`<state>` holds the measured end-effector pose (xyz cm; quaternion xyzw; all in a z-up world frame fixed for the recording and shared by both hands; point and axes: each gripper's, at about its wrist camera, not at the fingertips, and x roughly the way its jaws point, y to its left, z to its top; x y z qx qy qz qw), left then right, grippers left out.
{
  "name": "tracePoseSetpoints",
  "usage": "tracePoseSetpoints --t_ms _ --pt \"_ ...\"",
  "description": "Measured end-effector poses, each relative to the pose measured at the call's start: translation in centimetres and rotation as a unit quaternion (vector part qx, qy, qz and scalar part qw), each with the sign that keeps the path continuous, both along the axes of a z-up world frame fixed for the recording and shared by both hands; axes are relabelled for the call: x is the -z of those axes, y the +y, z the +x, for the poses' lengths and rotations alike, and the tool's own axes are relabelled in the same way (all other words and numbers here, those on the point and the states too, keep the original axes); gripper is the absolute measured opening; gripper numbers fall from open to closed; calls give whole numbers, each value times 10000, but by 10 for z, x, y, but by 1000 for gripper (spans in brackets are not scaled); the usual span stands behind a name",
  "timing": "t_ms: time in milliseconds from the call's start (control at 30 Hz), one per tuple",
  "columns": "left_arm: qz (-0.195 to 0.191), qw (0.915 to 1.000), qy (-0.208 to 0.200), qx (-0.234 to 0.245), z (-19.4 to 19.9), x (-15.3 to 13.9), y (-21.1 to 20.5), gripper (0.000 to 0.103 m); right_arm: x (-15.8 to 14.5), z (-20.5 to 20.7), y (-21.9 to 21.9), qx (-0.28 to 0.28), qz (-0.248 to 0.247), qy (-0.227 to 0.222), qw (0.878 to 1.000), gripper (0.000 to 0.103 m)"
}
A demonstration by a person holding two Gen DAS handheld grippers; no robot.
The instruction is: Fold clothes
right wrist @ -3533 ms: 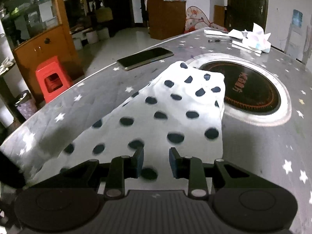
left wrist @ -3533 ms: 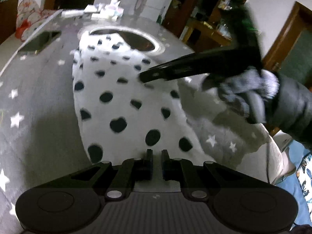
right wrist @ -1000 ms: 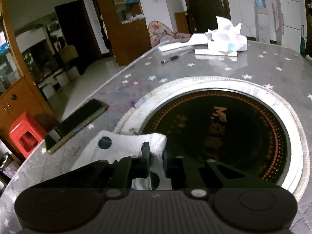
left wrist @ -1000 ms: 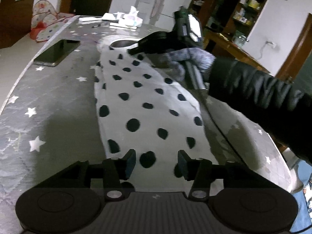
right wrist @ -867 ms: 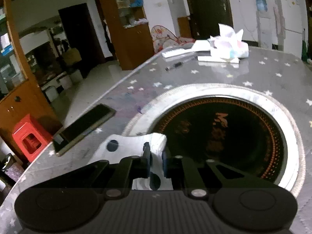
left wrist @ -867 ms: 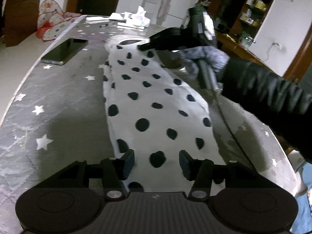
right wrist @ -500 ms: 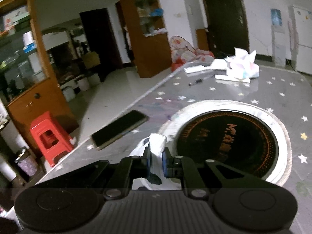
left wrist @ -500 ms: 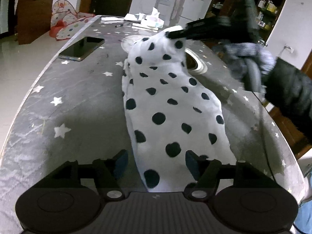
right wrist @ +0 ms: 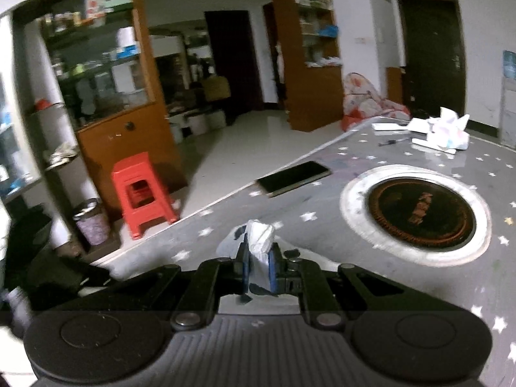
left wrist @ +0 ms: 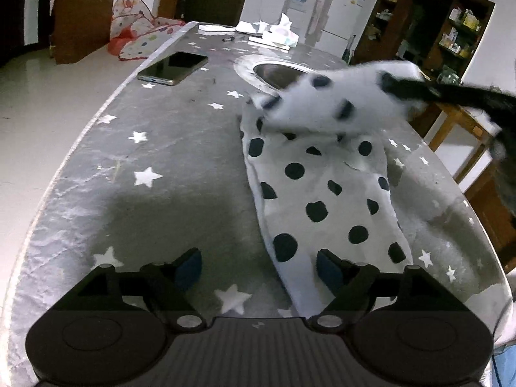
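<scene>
Grey starred worktop (left wrist: 167, 167) w/ a phone (left wrist: 173, 68) near its far edge & a round burner (right wrist: 419, 213) set in the middle; white spotted cloth (left wrist: 325, 200) lies lengthwise on it, far end lifted off & blurred; right claw (right wrist: 258, 266) is clamped on that raised corner; left claw (left wrist: 259, 266) spread wide, empty, straddling the cloth's near end.
</scene>
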<state>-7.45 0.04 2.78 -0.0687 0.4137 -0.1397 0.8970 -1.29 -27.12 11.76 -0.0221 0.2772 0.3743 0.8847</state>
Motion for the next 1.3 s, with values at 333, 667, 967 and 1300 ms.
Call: tracePoseSetpoints --t_ms 333,667,967,1300 --pt "150 9986 -391 -315 -7 -20 15 82 18 -111 0 -1110 -390 -552 9915 14" --pt "117 9971 -660 -348 -7 -38 19 85 31 -162 -3 -1604 -891 -277 9826 34" --pt "102 9967 -789 -187 -4 -47 9 85 39 -109 -3 -811 -342 346 9955 47" --pt "76 9967 -805 -99 -5 -49 2 88 59 -132 38 -1514 -877 311 9841 47"
